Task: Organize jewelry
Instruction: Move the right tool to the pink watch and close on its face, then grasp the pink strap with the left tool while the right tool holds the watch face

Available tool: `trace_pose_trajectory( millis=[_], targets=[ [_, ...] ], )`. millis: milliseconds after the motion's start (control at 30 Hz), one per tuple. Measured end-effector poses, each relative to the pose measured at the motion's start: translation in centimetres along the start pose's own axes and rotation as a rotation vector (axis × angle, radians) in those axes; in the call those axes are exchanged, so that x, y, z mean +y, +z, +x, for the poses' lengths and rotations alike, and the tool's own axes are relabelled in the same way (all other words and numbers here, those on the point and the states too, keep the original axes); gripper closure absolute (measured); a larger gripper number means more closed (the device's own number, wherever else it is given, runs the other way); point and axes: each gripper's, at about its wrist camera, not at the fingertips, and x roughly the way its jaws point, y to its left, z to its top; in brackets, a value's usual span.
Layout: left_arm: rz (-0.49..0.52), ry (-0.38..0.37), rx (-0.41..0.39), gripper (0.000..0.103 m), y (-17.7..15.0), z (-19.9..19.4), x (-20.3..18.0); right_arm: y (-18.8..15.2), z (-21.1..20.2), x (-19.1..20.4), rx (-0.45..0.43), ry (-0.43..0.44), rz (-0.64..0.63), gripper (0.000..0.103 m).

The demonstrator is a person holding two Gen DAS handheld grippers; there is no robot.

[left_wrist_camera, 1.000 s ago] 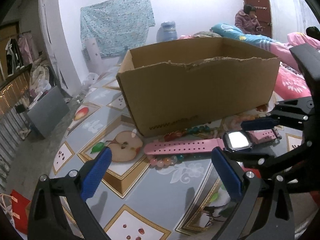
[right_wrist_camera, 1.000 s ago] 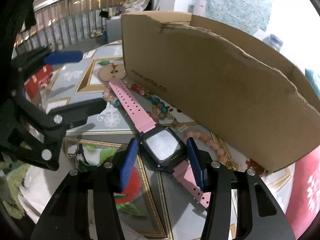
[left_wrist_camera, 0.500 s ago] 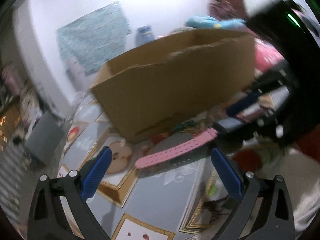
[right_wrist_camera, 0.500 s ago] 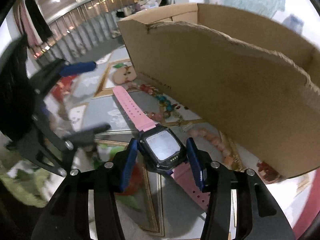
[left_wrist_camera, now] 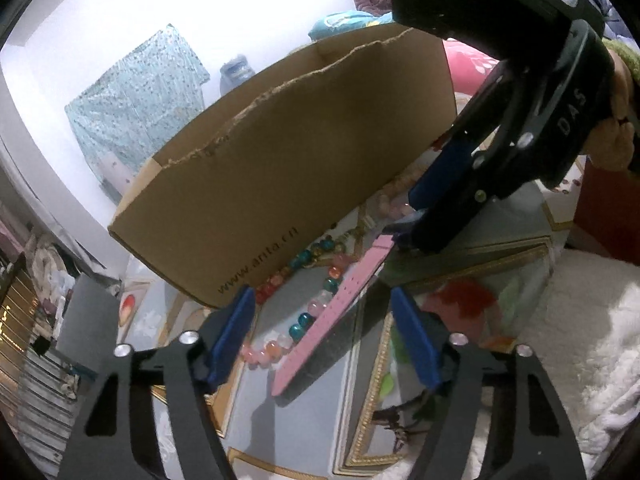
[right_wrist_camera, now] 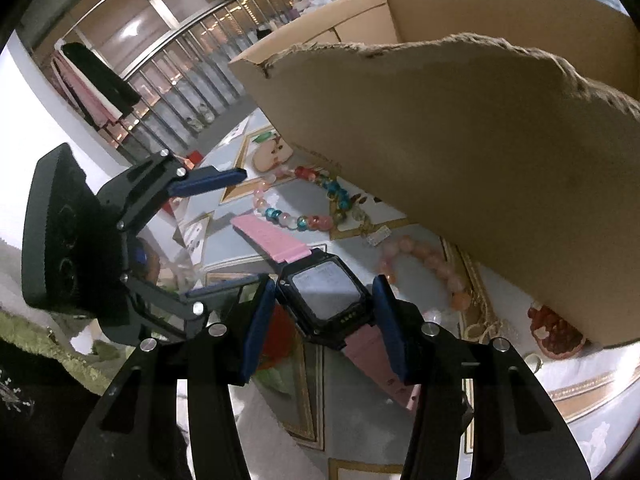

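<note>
The right hand-held gripper point(right_wrist_camera: 324, 320) pinches the pink watch point(right_wrist_camera: 326, 300) by its black case, lifted above the surface point(left_wrist_camera: 320, 420) beside the cardboard box point(left_wrist_camera: 304, 184). The left hand-held gripper point(left_wrist_camera: 324, 336) is closing around the dangling strap point(left_wrist_camera: 336, 312), pads not touching. Bead bracelets point(right_wrist_camera: 304, 200) lie below.

Pink-strapped black watch point(right_wrist_camera: 326, 294) face-up off the table, beaded bracelets point(right_wrist_camera: 320, 204) beside the cardboard box point(right_wrist_camera: 480, 168).
</note>
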Motion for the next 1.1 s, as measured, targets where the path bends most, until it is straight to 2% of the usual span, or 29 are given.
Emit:
trace_pose_trajectory(
  millis=[267, 433, 533, 700, 867, 967, 1100],
  targets=[
    [-0.039, -0.040, 0.055, 0.062, -0.4, -0.3, -1.1, -0.6, 0.0, 0.4, -0.014, 0.010, -0.021, 0.056],
    [-0.101, -0.080, 0.071, 0.079, -0.2, -0.3, -0.8, -0.8, 0.0, 0.9, -0.026, -0.018, -0.046, 0.055],
    [-0.157, -0.122, 0.087, 0.083, -0.3, -0.1, -0.2, -1.1, -0.3, 1.4, -0.048, -0.049, -0.055, 0.053],
    [-0.242, -0.198, 0.108, 0.086, -0.1, 0.1, 0.6, -2.8, -2.2, 2.8, -0.109, -0.171, -0.087, 0.051],
    [-0.313, -0.262, 0.141, 0.089, 0.3, 1.2, 2.0, -4.9, -1.9, 4.0, -0.112, -0.363, -0.135, 0.052],
    [-0.327, -0.287, 0.148, 0.090, 0.5, 1.5, 2.3, -5.4, -1.2, 4.5, -0.106, -0.479, -0.192, 0.059],
    [-0.321, -0.297, 0.157, 0.091, 0.9, 2.0, 2.6, -4.9, -0.6, 4.5, -0.110, -0.579, -0.229, 0.066]
  ],
)
